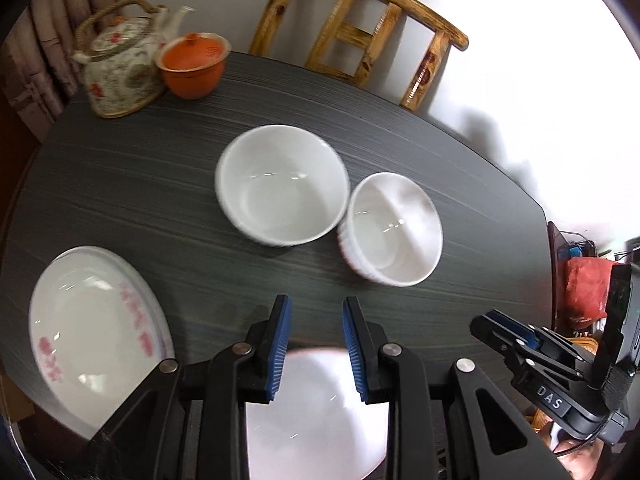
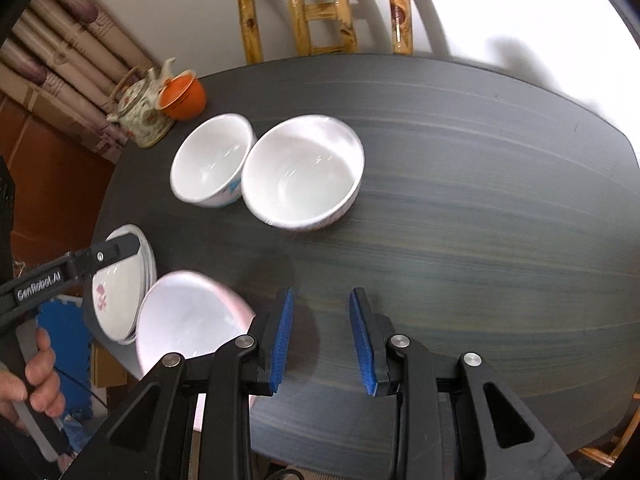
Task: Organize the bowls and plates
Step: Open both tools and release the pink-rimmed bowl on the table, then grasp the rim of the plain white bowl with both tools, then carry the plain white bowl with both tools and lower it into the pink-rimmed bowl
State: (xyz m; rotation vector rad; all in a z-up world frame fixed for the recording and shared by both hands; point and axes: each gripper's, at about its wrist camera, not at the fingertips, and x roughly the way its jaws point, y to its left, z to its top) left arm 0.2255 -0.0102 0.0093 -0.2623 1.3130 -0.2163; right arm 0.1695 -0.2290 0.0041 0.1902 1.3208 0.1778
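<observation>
Bowl [image 1: 316, 412] (rim half hidden) under parted, empty left gripper [image 1: 316, 346]; right gripper [image 2: 322, 340] likewise.

Both wrist views look steeply down, sharing the table [image 1: 120, 184].

The left gripper [image 1: 316, 344] partly hides a pink-rimmed bowl [image 1: 316, 412].

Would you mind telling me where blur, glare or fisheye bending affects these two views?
Left wrist view: the bowl rims smear with motion blur, the wall at upper right is blown out white, and the table edge bows. Right wrist view: the pink-rimmed bowl is smeared, the tabletop grain streaks, and the wall at upper right is overexposed.
</observation>
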